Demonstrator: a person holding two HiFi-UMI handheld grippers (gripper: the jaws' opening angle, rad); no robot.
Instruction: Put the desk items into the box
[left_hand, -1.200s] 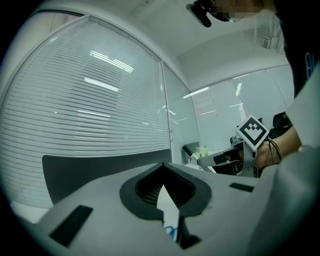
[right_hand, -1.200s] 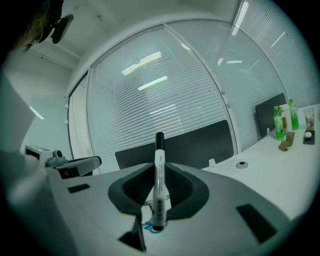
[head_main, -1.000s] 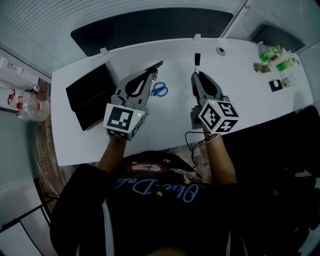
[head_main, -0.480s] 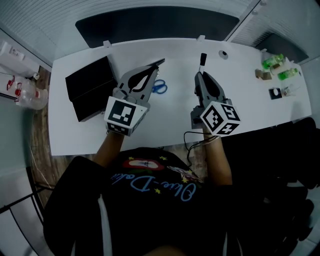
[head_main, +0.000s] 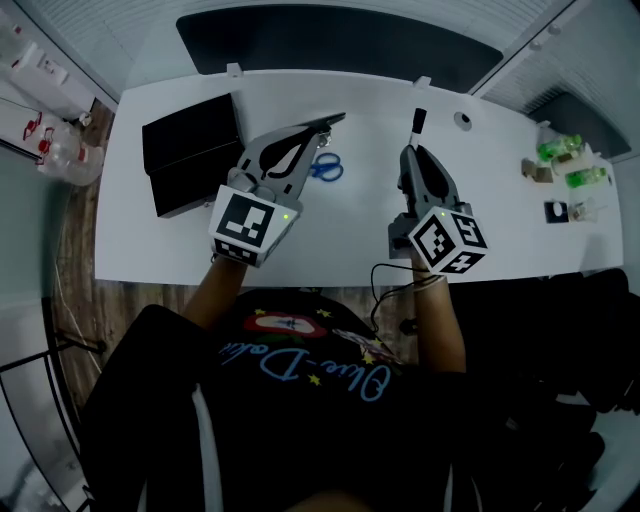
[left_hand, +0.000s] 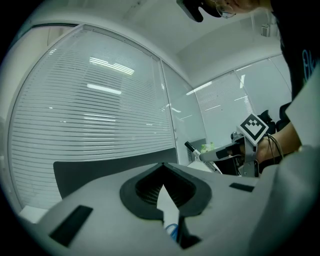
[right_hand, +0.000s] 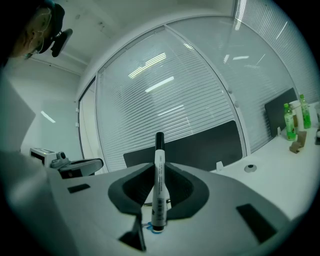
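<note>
My right gripper (head_main: 411, 150) is shut on a white marker (head_main: 418, 122) with a black cap; the marker (right_hand: 158, 186) sticks out past the jaws, pointing away over the white desk (head_main: 360, 235). My left gripper (head_main: 327, 124) hovers to its left with its jaws closed tip to tip, and I see nothing between them (left_hand: 162, 166). Blue-handled scissors (head_main: 322, 167) lie on the desk just under and right of the left gripper. The black box (head_main: 190, 165) sits at the desk's left end, left of the left gripper.
Green bottles (head_main: 566, 150) and small items (head_main: 556, 211) stand at the desk's right end. A round grommet (head_main: 462, 120) is right of the marker. A dark panel (head_main: 340, 45) runs behind the desk. Clear bottles (head_main: 68, 160) stand off the left edge.
Only the head camera has shifted, sliding the desk down and right in the picture. Both grippers keep their places over the desk, and the marker stays in the right jaws.
</note>
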